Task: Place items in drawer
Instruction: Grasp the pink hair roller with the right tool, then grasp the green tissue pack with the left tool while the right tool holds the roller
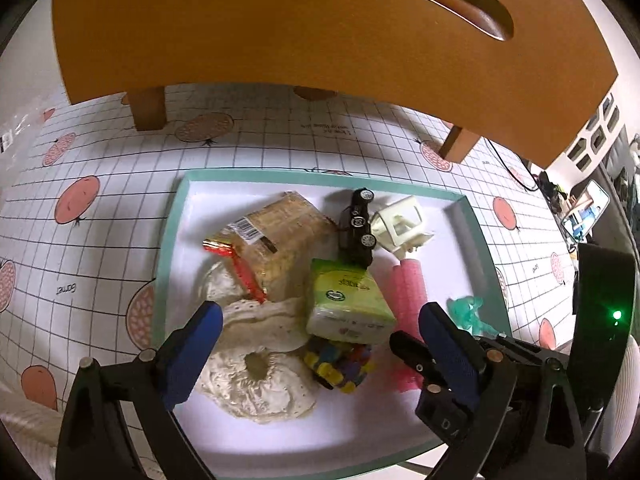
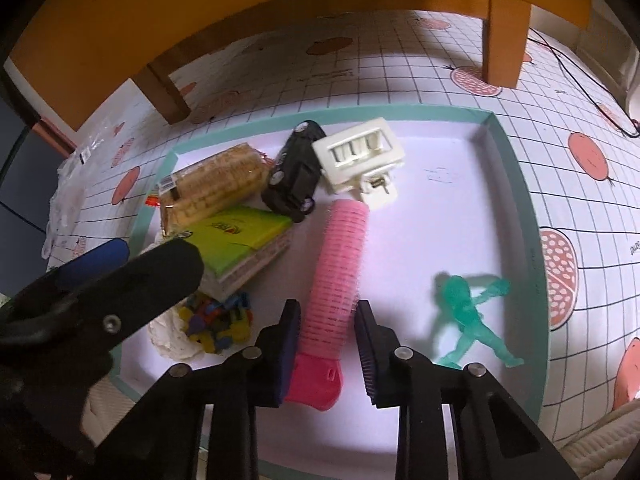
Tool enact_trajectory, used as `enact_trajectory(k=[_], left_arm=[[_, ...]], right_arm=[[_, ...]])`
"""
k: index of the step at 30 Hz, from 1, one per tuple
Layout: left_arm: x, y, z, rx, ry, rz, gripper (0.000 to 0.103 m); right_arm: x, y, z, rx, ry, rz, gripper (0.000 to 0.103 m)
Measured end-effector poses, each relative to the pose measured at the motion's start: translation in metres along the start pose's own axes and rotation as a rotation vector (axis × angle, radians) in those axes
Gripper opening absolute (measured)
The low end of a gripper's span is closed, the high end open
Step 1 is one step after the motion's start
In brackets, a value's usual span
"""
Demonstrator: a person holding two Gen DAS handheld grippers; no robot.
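Drawer contents: shallow white tray with teal rim (image 2: 524,184) on the gridded, fruit-printed tabletop (image 2: 580,240), below an orange wooden drawer unit (image 1: 280,28).
Pink ribbed hair roller (image 2: 340,264) lies mid-tray between the right gripper (image 2: 327,344) fingers, spread, not touching it; translucent green figurine (image 2: 472,320) to its right; black toy car (image 2: 296,176), cream plastic block (image 2: 360,156), green tissue pack (image 1: 348,300), cracker packet (image 1: 280,232), multicoloured cube (image 1: 340,364), beige cloth (image 1: 260,384). Left gripper (image 1: 320,356) spread above cloth and cube.
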State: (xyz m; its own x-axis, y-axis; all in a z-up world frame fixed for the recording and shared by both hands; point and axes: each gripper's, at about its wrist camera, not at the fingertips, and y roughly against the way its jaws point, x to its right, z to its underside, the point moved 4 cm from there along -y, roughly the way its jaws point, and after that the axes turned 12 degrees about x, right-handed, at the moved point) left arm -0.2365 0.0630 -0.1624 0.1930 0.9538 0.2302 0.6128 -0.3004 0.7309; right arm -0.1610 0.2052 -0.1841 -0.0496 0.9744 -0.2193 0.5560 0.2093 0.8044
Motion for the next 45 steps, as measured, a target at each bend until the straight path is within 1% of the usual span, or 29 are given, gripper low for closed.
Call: enact_trajectory(k=[5,7,8,9,11,13,15,18,25,32,36,41,45], left_arm=[[0.005,-0.005,0.001,-0.004,-0.019,0.018,0.099],[0.007,-0.007,0.001,-0.006,-0.022,0.025,0.096],[0.007,-0.008,0.001,-0.009,-0.025,0.028,0.086],[0.008,-0.011,0.002,-0.019,-0.03,0.028,0.079],[0.008,-0.015,0.004,-0.032,-0.045,0.019,0.078],[0.007,-0.014,0.004,-0.024,-0.058,0.019,0.072],[0.006,-0.014,0.004,-0.027,-0.06,0.023,0.05],[0.004,-0.014,0.004,-0.024,-0.044,0.04,0.05],[0.003,-0.01,0.006,-0.017,-0.039,0.044,0.049],[-0.005,-0.002,0.007,-0.009,-0.005,0.055,0.049],[-0.007,0.007,0.006,0.019,0.008,0.058,0.049],[-0.009,0.022,0.001,0.059,0.01,0.065,0.049],[-0.011,0.039,-0.005,0.1,0.047,0.105,0.049]], right_arm=[[0.015,0.002,-0.001,-0.008,-0.06,0.005,0.028],[0.02,0.003,-0.001,-0.008,-0.077,0.01,0.027],[0.02,0.003,-0.001,-0.008,-0.082,0.009,0.027],[0.021,0.003,-0.001,-0.008,-0.085,0.008,0.027],[0.019,0.003,-0.001,-0.006,-0.08,0.011,0.027],[0.018,0.003,-0.001,-0.005,-0.075,0.014,0.027],[0.018,0.003,0.0,-0.005,-0.078,0.013,0.027],[0.017,0.003,0.0,-0.004,-0.081,0.012,0.027],[0.016,0.003,-0.001,-0.004,-0.083,0.011,0.027],[0.019,0.007,-0.001,0.008,-0.111,0.003,0.027],[0.025,0.014,-0.004,0.036,-0.117,0.014,0.027],[0.027,0.028,-0.007,0.071,-0.131,0.006,0.026],[0.025,0.042,-0.01,0.106,-0.124,-0.009,0.026]])
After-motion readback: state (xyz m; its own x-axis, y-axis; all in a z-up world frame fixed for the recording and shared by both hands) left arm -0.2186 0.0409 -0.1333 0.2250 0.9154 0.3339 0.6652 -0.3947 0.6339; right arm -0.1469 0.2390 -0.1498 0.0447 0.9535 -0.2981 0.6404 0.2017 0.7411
